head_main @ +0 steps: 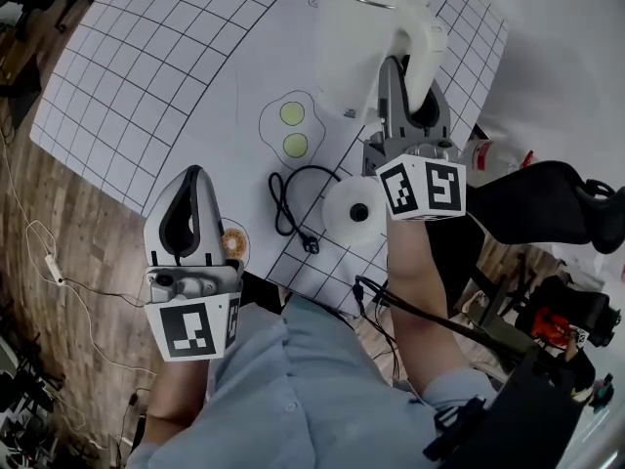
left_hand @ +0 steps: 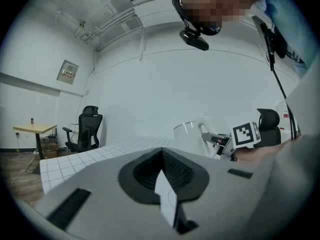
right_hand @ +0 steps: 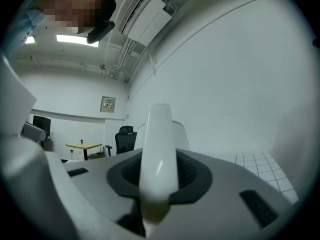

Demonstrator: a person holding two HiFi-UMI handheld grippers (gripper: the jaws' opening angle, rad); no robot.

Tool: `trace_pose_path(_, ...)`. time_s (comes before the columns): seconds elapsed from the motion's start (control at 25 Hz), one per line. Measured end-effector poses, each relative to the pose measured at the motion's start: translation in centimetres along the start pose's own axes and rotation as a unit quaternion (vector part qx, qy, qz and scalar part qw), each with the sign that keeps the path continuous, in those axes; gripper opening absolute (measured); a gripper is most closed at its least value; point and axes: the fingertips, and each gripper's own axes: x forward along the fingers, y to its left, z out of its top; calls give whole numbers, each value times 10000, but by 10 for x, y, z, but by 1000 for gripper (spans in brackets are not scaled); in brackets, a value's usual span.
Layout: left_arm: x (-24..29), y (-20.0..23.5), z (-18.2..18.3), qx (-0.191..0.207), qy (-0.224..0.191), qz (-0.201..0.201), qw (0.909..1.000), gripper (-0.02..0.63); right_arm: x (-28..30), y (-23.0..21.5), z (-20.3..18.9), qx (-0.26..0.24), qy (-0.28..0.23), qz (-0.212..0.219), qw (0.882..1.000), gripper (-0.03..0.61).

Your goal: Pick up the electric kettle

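The electric kettle (head_main: 363,42) is clamped by its handle (right_hand: 159,154), which stands upright between the pressing jaws of the right gripper (head_main: 405,94). The white body sits just beyond the fingertips. Its round base (head_main: 354,211) lies behind that gripper, so the kettle is off it. The left gripper (head_main: 188,218) hangs well aside, jaws together on nothing. The lift seems in hand, though I cannot tell whether the kettle has cleared the gridded mat (head_main: 176,76). Next calls for a firm, level raise.

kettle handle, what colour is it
White, like the rest of the electric kettle; the handle shows best in the head view.
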Motion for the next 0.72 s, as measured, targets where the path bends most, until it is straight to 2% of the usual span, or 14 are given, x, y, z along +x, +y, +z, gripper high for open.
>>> trace_pose_path(0.36, 4, -29, 2, 74, 9, -296, 9995, 0, -41, -1, -23, -3, 201, 95, 9998, 95)
trace_pose_path(0.72, -7, -46, 2, 151, 7, -389, 9991, 0, -73, -5, -44, -55, 392, 14, 9992, 109)
